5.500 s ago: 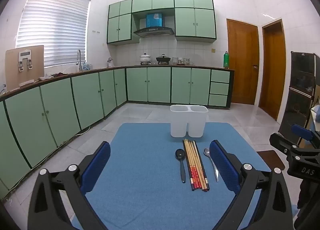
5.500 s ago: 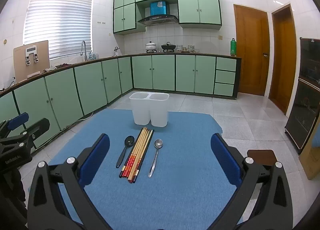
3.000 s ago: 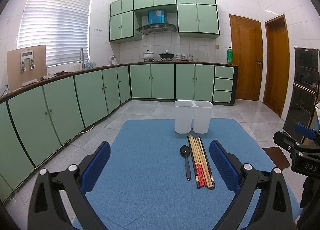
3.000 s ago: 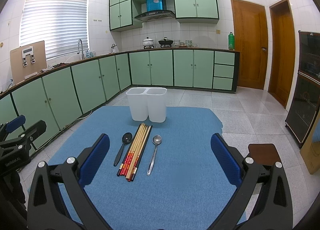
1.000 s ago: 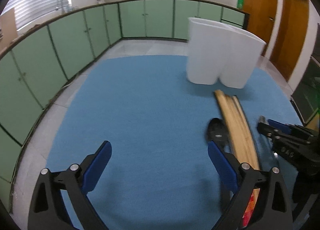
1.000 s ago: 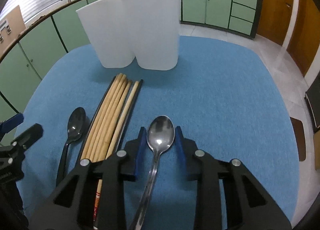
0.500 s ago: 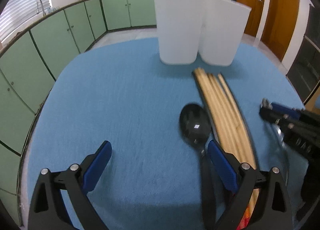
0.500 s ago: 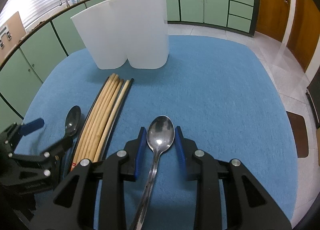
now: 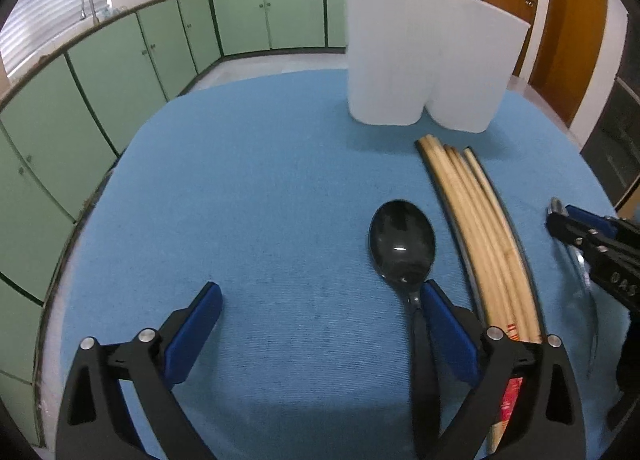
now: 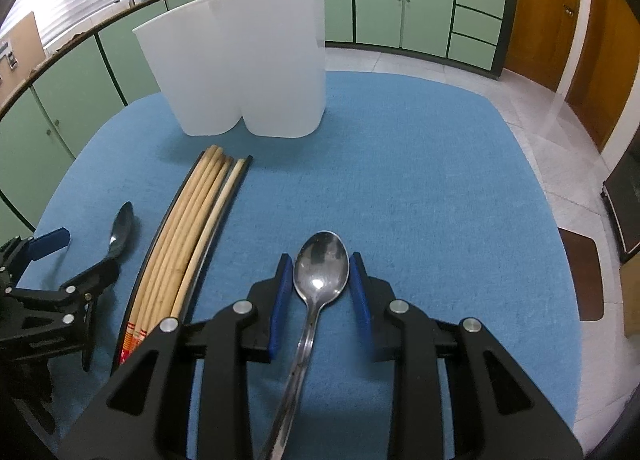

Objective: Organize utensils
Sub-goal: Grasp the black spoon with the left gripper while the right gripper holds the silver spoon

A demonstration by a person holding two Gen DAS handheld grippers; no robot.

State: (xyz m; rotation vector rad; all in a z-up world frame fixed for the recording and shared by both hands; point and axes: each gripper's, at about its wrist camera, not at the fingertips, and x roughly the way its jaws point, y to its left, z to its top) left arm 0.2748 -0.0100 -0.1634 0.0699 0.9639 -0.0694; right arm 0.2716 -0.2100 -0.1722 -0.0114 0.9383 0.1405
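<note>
A big blue mat (image 10: 420,164) covers the table. Behind it runs a long row of green cabinets (image 9: 120,72).

At the far side of the mat stands a white holder (image 10: 244,72) with two cups joined side by side. It stands upright.

Near its foot begins a bunch of chopsticks (image 10: 188,236). Most are pale wood, with red and orange marks at the near end. They lie flat in a tight row, with a dark one along each side.

On one side of the chopsticks lies a black spoon (image 9: 402,246), with its bowl pointing to the holder. On the other side lies a shiny metal spoon (image 10: 320,264), bowl up, pointing the same way.

The left gripper (image 9: 318,304) is wide open. Its right finger (image 9: 448,330) is just next to the black spoon's handle, between the spoon and the chopsticks. The spoon's handle sits inside the gap, close to that finger. The other finger is far off on bare mat.

The right gripper (image 10: 319,292) has its blue pads close on each side of the metal spoon's bowl. I cannot tell if they squeeze it or only sit next to it.
</note>
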